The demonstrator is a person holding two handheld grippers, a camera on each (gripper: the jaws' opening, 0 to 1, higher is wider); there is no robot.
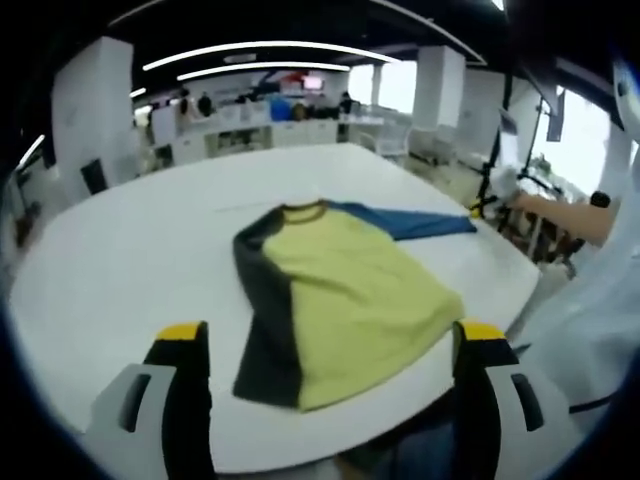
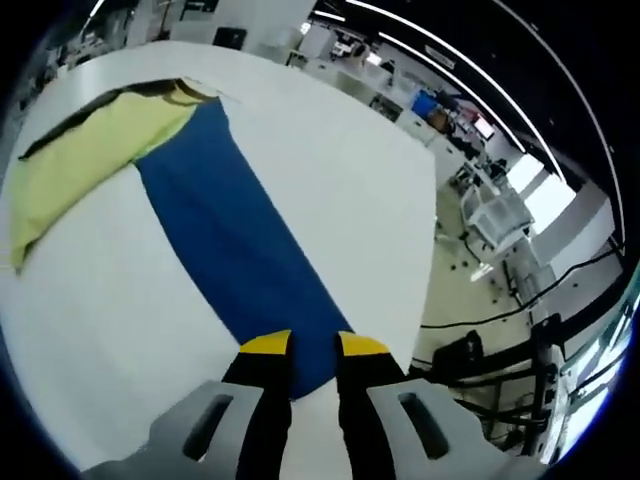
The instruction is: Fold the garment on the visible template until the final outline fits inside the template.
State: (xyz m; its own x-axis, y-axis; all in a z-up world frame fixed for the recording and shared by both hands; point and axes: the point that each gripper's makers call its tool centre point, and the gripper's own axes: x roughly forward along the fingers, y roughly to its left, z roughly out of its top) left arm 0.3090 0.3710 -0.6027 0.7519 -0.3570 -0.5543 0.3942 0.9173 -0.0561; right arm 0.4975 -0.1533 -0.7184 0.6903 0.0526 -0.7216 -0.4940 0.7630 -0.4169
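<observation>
1. The shirt (image 1: 335,300) lies flat on the white desk (image 1: 120,260), yellow body up, with a dark sleeve folded along its left edge and a blue sleeve (image 1: 420,225) stretched out to the right.
2. The left tongs (image 1: 330,345) hang above the near desk edge, jaws spread wide, nothing between them; the shirt's hem lies just beyond and between the two yellow tips.
3. The right tongs (image 2: 302,345) are pressed close on the cuff end of the blue sleeve (image 2: 235,240), pinching it at the desk surface.
4. In the left gripper view, a person's hand and forearm (image 1: 560,212) reach in at the far right by that sleeve's end.
5. No template outline can be made out on the desk; the cuff itself is hidden between the jaws.
6. Background office desks and people are too small to make out.
</observation>
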